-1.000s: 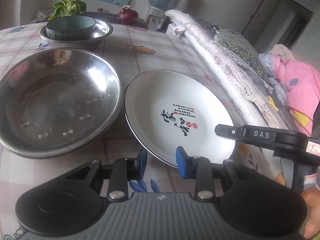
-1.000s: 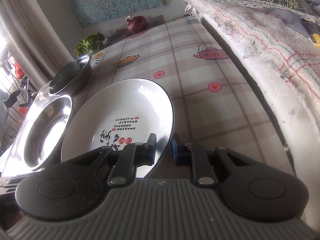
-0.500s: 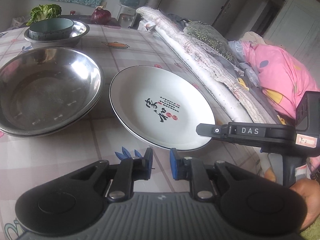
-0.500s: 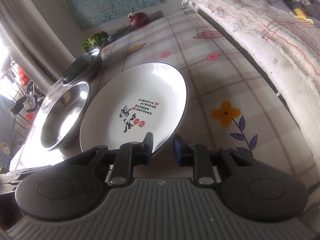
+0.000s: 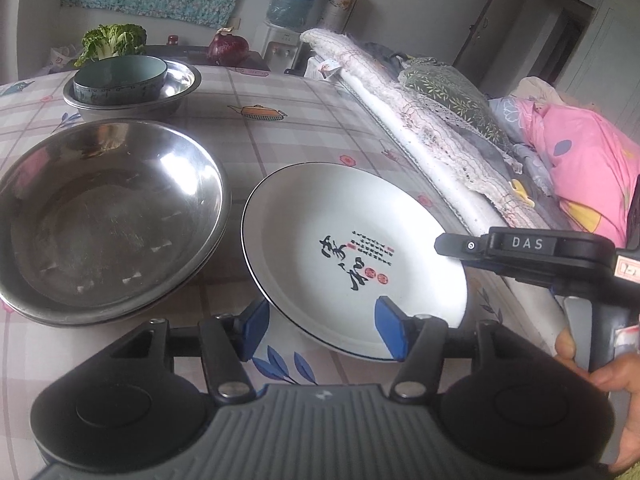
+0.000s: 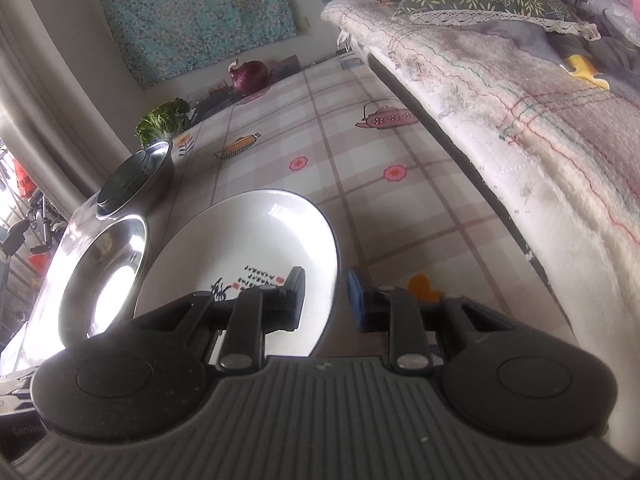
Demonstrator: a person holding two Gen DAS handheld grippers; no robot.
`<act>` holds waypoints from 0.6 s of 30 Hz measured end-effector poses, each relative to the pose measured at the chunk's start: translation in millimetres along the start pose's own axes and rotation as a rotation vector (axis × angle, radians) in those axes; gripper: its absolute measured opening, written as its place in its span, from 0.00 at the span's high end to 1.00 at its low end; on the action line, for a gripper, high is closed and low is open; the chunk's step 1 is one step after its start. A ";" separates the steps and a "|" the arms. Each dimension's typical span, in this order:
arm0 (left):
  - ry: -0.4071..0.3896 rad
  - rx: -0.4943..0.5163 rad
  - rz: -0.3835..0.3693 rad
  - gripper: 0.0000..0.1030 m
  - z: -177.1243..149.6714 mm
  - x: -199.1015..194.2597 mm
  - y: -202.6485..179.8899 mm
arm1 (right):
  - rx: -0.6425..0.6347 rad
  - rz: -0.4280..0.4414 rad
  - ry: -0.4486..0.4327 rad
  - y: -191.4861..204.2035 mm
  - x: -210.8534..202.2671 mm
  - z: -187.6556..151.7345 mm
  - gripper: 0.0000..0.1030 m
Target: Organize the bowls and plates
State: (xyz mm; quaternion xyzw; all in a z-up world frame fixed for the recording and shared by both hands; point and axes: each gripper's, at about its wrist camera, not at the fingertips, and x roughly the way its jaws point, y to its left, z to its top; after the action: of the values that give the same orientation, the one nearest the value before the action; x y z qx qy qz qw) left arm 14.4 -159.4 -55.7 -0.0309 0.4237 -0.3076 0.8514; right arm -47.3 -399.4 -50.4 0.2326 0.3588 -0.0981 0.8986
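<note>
A white plate point(image 5: 344, 240) with black and red writing lies on the checked tablecloth; it also shows in the right wrist view point(image 6: 256, 256). My left gripper point(image 5: 320, 330) is open, its blue pads straddling the plate's near rim. My right gripper point(image 6: 326, 300) is open with the plate's right rim between its fingers; its body point(image 5: 532, 250) reaches in from the right. A large steel bowl point(image 5: 100, 216) sits left of the plate. Behind it a teal bowl point(image 5: 120, 78) rests inside a smaller steel bowl point(image 5: 176, 96).
A bed edge with a white quilt point(image 5: 420, 128) and pink bedding point(image 5: 588, 164) runs along the table's right side. A red onion point(image 5: 228, 46) and leafy greens point(image 5: 112, 38) sit at the far end. A water dispenser point(image 5: 292, 0) stands behind.
Both grippers have opened wider and moved forward onto the plate: the left now straddles its near rim, the right its right rim.
</note>
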 end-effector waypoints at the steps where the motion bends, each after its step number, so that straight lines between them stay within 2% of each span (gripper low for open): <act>1: 0.003 -0.007 0.004 0.43 -0.1 2.9 0.5 | -0.007 -0.002 -0.003 1.1 4.9 2.8 0.78; 5: 0.019 -0.030 0.010 0.46 1.2 12.1 2.1 | -0.029 -0.011 0.009 3.8 28.2 10.6 0.78; 8: 0.025 -0.005 0.023 0.46 1.3 13.8 -0.6 | -0.044 -0.010 0.024 7.6 39.3 11.7 0.77; 18: 0.054 0.043 0.019 0.46 -6.8 6.5 -3.4 | -0.057 0.022 0.055 5.6 19.0 -5.7 0.77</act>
State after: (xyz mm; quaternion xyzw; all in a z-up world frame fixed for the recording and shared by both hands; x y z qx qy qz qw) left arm 10.6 -164.4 -63.6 -0.0001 0.4400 -0.3092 0.8431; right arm -35.1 -391.8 -65.2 0.2135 0.3837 -0.0717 0.8956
